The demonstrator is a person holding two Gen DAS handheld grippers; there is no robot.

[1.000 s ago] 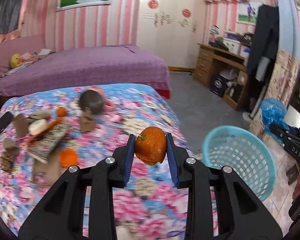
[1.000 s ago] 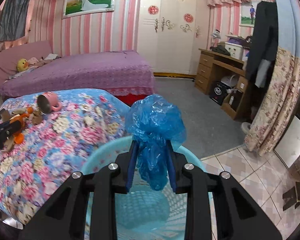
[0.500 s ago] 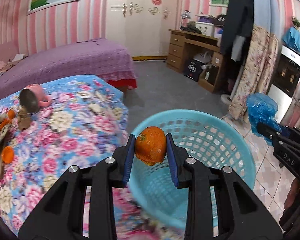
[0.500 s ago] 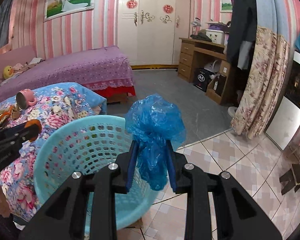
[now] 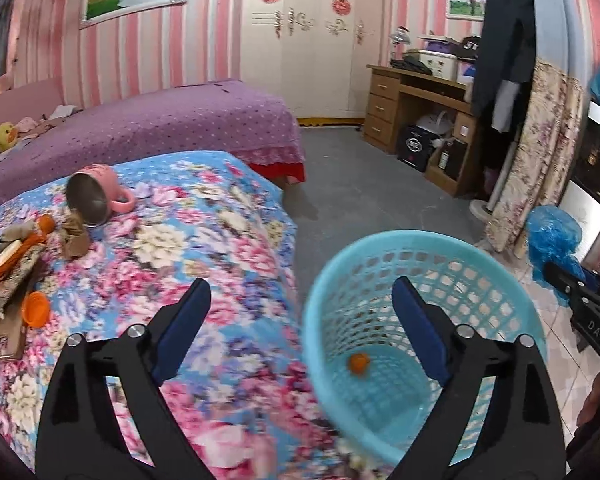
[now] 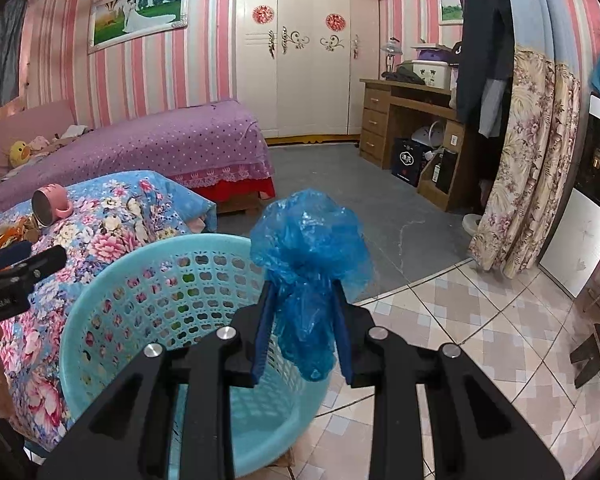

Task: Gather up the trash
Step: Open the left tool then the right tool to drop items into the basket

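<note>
1. Left wrist view: left gripper [image 5: 300, 316] is spreading its jaws with nothing between them; the small round orange fruit [image 5: 359, 361] is lying inside the light-blue perforated plastic basket [image 5: 384, 246]. More litter is lying on the flowered bedspread [image 5: 220, 248].
2. Right wrist view: right gripper [image 6: 302, 330] is pinching a crumpled blue plastic bag [image 6: 310, 252] beside the basket rim; releasing here is risking a drop onto the tiled floor [image 6: 480, 320].

1. Your left tool [image 5: 300, 308] hangs over the gap between the floral bed [image 5: 204, 248] and the blue basket [image 5: 420, 240]; its jaws are opening with nothing between them.
2. The orange fruit [image 5: 359, 361] is inside the basket, low near its bottom.
3. Your right tool [image 5: 560, 280] enters at the right edge, clamping a blue plastic bag [image 5: 552, 236].
4. A pink cup [image 5: 96, 196] lies tipped near the bed's far edge, with scraps [image 5: 20, 264] along the left edge.
</note>
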